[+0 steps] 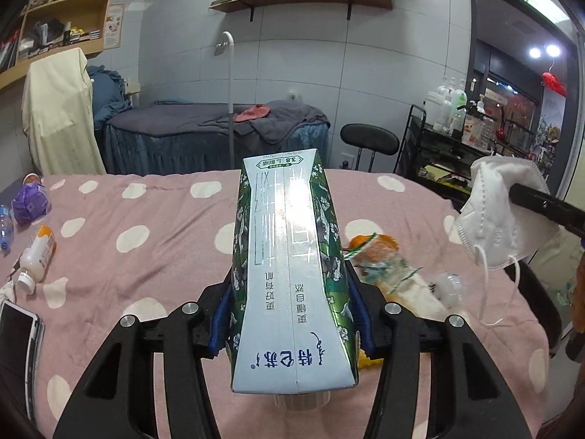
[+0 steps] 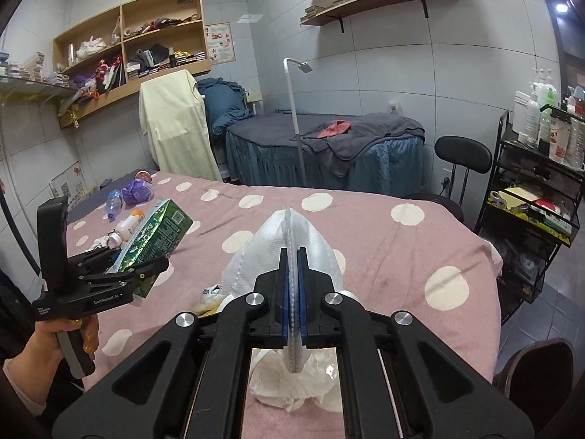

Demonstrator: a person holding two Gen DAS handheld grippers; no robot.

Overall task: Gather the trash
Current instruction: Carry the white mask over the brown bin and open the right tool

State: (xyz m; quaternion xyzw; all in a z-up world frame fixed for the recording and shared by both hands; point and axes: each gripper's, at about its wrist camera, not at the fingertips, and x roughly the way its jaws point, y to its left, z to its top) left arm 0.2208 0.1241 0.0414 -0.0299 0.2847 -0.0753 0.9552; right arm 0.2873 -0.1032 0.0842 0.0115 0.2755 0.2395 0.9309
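My left gripper is shut on a green and white milk carton, its blue pads pressing both sides, held up above the pink spotted bed cover. The right wrist view shows the same left gripper in a person's hand at the left, with the carton tilted up. My right gripper is shut on a folded white face mask, pinched by its seam. In the left wrist view the mask hangs at the right with its ear loops dangling.
On the bed lie a white bottle with an orange label, a clear bottle, a purple wrapper, a phone and crumpled wrappers. White crumpled plastic sits below the right gripper. A black trolley and stool stand right.
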